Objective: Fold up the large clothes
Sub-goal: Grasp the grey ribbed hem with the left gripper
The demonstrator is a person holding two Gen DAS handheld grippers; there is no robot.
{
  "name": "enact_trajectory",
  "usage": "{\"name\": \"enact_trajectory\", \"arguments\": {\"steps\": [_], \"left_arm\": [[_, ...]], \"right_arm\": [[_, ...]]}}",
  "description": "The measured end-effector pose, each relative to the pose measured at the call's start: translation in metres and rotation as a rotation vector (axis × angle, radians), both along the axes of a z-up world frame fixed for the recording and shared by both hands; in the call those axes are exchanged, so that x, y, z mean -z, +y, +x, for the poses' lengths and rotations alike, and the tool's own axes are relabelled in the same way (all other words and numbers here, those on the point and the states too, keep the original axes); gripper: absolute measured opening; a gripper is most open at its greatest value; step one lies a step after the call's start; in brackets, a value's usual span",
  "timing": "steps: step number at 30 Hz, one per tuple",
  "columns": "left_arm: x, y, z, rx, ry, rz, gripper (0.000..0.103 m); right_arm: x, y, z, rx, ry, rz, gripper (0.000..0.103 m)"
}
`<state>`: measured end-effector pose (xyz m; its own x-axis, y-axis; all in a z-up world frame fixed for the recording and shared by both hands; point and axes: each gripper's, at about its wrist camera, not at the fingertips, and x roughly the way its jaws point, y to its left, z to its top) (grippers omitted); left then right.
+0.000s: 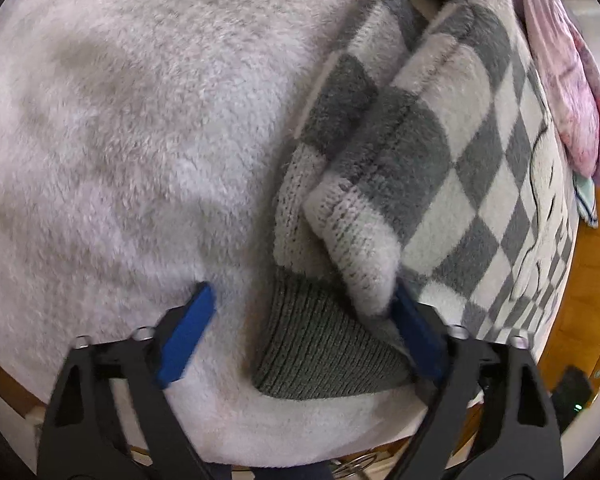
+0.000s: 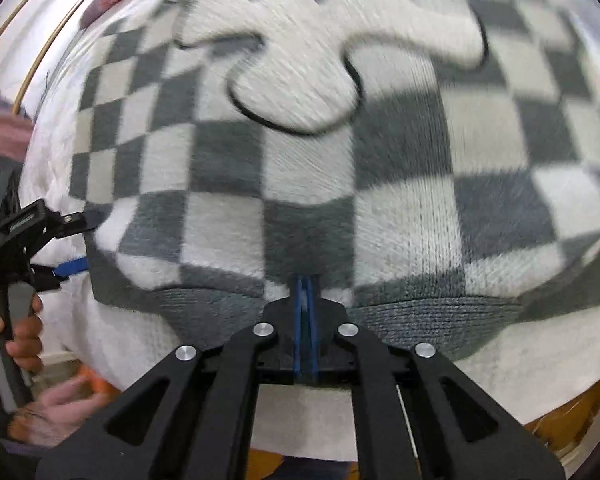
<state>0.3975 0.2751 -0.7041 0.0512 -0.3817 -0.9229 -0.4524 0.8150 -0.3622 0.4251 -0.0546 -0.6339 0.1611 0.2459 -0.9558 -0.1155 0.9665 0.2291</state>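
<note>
On the white fleece (image 1: 120, 140), right gripper (image 2: 306, 292) pinches the blurred checkered sweater (image 2: 300, 184); left gripper (image 1: 300, 304) gapes.

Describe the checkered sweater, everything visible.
The checkered sweater is fuzzy knit in grey and off-white squares, with a white, black-outlined cartoon figure on it and a dark grey ribbed hem. It lies on a white fleecy cover, with a folded-in sleeve whose ribbed cuff points at the left tool. That tool is open, straddling the cuff, one finger touching it. The right tool is shut on the hem. A pink garment lies beside it.
</note>
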Motion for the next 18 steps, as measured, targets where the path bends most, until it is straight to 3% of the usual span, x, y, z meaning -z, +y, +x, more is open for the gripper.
{"name": "enact_trajectory", "arguments": {"steps": [1, 2, 5, 6, 7, 10, 13, 18], "left_arm": [[-0.002, -0.002, 0.003, 0.019, -0.010, -0.026, 0.063], [-0.003, -0.004, 0.007, 0.040, -0.012, -0.043, 0.059], [-0.001, -0.009, 0.015, 0.085, -0.007, -0.059, 0.048], [-0.001, -0.010, 0.017, 0.098, -0.012, -0.073, 0.033], [-0.003, -0.011, 0.021, 0.103, -0.023, -0.118, 0.024], [-0.015, -0.004, 0.034, 0.125, -0.024, -0.137, 0.022], [-0.027, 0.005, 0.037, 0.089, -0.027, -0.216, 0.021], [-0.049, 0.005, 0.038, 0.071, -0.037, -0.303, 0.021]], "right_arm": [[-0.007, 0.003, -0.006, -0.016, -0.026, -0.003, 0.025], [-0.013, 0.011, -0.010, -0.042, -0.057, -0.002, 0.035], [-0.029, 0.037, -0.027, -0.134, -0.128, -0.003, 0.043], [-0.031, 0.046, -0.032, -0.162, -0.142, 0.003, 0.044], [-0.032, 0.057, -0.035, -0.192, -0.161, -0.002, 0.048], [-0.034, 0.089, -0.043, -0.277, -0.216, -0.022, 0.051], [-0.038, 0.128, -0.053, -0.360, -0.326, -0.067, 0.058], [-0.038, 0.166, -0.062, -0.457, -0.415, -0.105, 0.069]]}}
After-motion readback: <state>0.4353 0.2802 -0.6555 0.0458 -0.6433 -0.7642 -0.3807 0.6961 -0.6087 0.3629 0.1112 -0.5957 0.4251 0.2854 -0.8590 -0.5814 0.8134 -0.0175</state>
